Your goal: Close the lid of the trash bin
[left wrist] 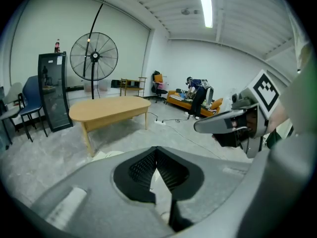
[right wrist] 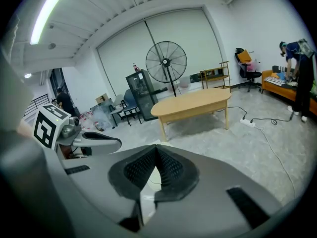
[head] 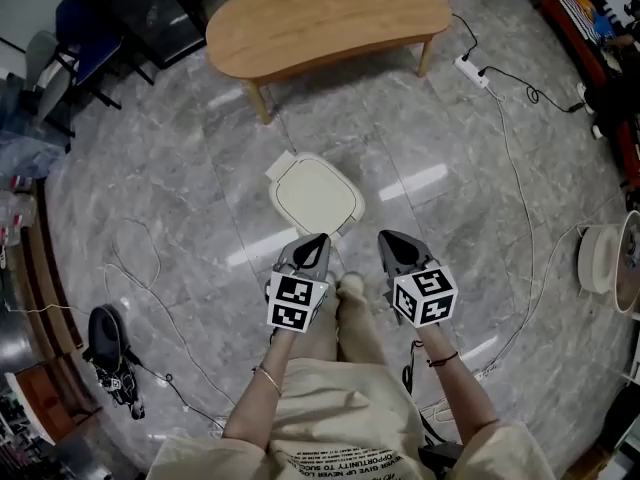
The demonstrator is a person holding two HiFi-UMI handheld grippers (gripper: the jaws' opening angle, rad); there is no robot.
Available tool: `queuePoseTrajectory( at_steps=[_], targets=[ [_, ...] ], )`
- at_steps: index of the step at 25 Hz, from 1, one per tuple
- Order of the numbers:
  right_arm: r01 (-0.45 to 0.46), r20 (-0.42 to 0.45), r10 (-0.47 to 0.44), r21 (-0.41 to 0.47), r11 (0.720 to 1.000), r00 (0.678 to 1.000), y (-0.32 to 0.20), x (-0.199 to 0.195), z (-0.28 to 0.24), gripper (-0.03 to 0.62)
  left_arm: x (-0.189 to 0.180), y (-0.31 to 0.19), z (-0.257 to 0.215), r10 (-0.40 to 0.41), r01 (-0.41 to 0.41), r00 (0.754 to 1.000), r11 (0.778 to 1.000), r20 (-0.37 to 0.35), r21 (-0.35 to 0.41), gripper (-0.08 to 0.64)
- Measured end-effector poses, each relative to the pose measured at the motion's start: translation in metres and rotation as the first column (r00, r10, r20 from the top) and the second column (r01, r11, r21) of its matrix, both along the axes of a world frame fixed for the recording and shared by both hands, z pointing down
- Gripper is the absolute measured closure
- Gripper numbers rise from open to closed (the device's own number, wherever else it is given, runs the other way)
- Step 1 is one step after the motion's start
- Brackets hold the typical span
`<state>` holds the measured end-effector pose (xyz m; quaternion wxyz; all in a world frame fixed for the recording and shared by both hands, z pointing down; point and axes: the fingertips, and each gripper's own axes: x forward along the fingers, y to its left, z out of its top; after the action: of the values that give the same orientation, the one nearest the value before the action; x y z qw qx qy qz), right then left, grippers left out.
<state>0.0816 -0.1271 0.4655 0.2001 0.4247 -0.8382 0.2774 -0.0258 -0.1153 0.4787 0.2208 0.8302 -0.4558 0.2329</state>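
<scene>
here, closed trash bin, contents hidden, left tongs and right tongs pressed together, empty

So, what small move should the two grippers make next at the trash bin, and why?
Probably just draw both grippers back and finish. The lid seems to lie flat and shut on the trash bin, so no push looks needed. The left gripper and right gripper have their jaws together, hold nothing, and appear clear of the bin.
</scene>
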Motion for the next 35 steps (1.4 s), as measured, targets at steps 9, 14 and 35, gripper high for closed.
queuePoseTrajectory(
  at_steps=[9, 14, 35],
  targets=[
    [0.051, 0.045, -0.055, 0.077, 0.996, 0.997, 0.015, -0.005, -0.063, 0.588, 0.003, 0.012, -0.071, 0.065, -0.062, 0.998, 0.991, -0.021, 0.118, 0.537],
    [0.078, 0.054, -0.089, 0.166, 0.983, 0.995, 0.018, -0.008, -0.102, 0.588, 0.001, 0.011, -0.117, 0.052, -0.04, 0.997, 0.976, -0.049, 0.213, 0.537],
    [-0.006, 0.178, -0.089, 0.476, 0.88, 0.98, 0.009, 0.004, -0.241, 0.588, -0.055, 0.011, -0.251, -0.06, 0.086, 0.996, 0.854, -0.067, 0.513, 0.537]
  ],
)
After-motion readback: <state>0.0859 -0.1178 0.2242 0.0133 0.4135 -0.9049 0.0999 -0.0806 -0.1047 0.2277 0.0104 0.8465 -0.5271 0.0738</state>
